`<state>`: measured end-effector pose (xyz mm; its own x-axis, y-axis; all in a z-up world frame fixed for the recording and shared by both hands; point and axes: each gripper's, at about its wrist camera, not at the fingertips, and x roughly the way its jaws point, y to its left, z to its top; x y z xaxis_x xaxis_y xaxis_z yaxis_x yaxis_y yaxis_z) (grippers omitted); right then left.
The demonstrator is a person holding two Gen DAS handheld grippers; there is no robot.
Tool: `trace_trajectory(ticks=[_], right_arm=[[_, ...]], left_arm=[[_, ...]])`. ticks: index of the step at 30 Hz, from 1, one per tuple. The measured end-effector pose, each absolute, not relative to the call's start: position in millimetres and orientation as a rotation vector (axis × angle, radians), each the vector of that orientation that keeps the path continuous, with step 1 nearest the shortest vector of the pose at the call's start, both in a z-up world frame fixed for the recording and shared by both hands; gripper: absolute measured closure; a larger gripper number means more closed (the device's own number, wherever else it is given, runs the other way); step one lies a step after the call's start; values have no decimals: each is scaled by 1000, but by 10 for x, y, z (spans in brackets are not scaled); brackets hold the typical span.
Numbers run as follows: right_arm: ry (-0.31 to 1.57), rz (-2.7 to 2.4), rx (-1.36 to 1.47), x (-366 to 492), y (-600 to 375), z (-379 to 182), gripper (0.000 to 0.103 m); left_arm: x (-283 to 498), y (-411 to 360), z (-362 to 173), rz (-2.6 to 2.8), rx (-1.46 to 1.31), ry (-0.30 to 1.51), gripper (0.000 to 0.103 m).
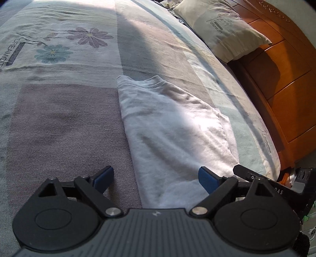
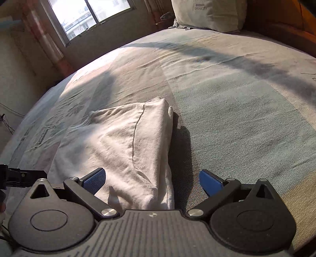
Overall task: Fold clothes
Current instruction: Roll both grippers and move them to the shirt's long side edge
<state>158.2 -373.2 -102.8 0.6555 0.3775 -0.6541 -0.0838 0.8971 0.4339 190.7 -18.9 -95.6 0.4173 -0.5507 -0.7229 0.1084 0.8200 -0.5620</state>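
A white T-shirt (image 1: 173,126) lies on the bed, folded lengthwise into a long strip with its collar at the far end. My left gripper (image 1: 156,179) is open just above the near hem, straddling the shirt's left edge, with nothing held. In the right wrist view the same white T-shirt (image 2: 120,142) shows its folded sleeve seam on top. My right gripper (image 2: 152,180) is open over the near right corner of the shirt, its blue pads (image 2: 93,180) clear of the cloth. The right gripper (image 1: 276,185) shows at the right edge of the left wrist view.
A patchwork bedspread (image 1: 65,122) with printed flowers covers the bed. A pillow (image 1: 223,27) leans on the orange wooden headboard (image 1: 280,79) at the far right. A window (image 2: 88,17) and wall stand beyond the bed's far side. The left gripper (image 2: 17,177) shows at the left edge.
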Motion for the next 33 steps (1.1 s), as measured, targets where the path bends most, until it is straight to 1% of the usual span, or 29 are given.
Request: trace_trajectory(ticks=[2,6,8,10,20,23,26,28,30,33], right_arm=[[826,286,417,1624,-3778,-1043,0],[855,352,554,1706,-3918,-1090,0],[872,392,643,1768,-3994,-1130,0],[894,424,707,1863,-4046,-1158,0],[976,515,803,2550,-4019,-1236,0],[1011,544,836,2480,-4068,-1238,0],[1084,603,854,2270,-4073,-1236,0],[1118,632,841,2160,-4033,-1230,0],[1116,644,819,2125,-3990,-1220,0],[1090,638,862,2263,-3981,-1247,0]], left_arm=[[1941,-159,-996,-489,-573,1097,11],[1976,-189,-1085,-508,-588,1120,8],[2019,-164,-1128,-530,-638,1107,5],[2092,-162,-1153,-543,-668,1111,4],[2317,-165,-1249,-582,-761,1121,1],[2224,-109,-1261,-607,-784,1155,1],[2121,-39,-1291,-628,-837,1190,1],[2189,-68,-1295,-631,-833,1190,1],[2266,-102,-1299,-633,-826,1189,1],[2381,-152,-1305,-637,-815,1187,1]])
